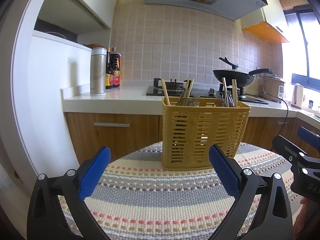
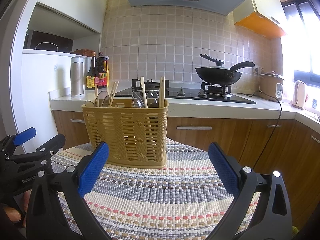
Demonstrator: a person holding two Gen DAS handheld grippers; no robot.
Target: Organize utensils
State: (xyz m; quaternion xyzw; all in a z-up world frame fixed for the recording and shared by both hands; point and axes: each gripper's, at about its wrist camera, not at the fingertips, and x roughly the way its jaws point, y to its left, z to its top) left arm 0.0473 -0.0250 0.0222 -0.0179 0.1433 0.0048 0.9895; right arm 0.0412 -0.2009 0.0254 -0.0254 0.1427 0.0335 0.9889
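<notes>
Bright window (image 2: 308,46) glare, fisheye-warped edges

A striped woven mat (image 2: 160,196) covers the surface; 1 yellow slotted basket (image 2: 128,132) stands on it.

Black gripper (image 1: 159,172) frames, blue textured pads (image 2: 93,170), silver screws.

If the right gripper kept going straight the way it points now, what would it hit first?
Probably the yellow utensil basket. The right gripper is open and empty over the striped woven mat, and the basket stands ahead, slightly toward its left finger. Depth is unclear; it might only clip the basket's near right corner.
</notes>
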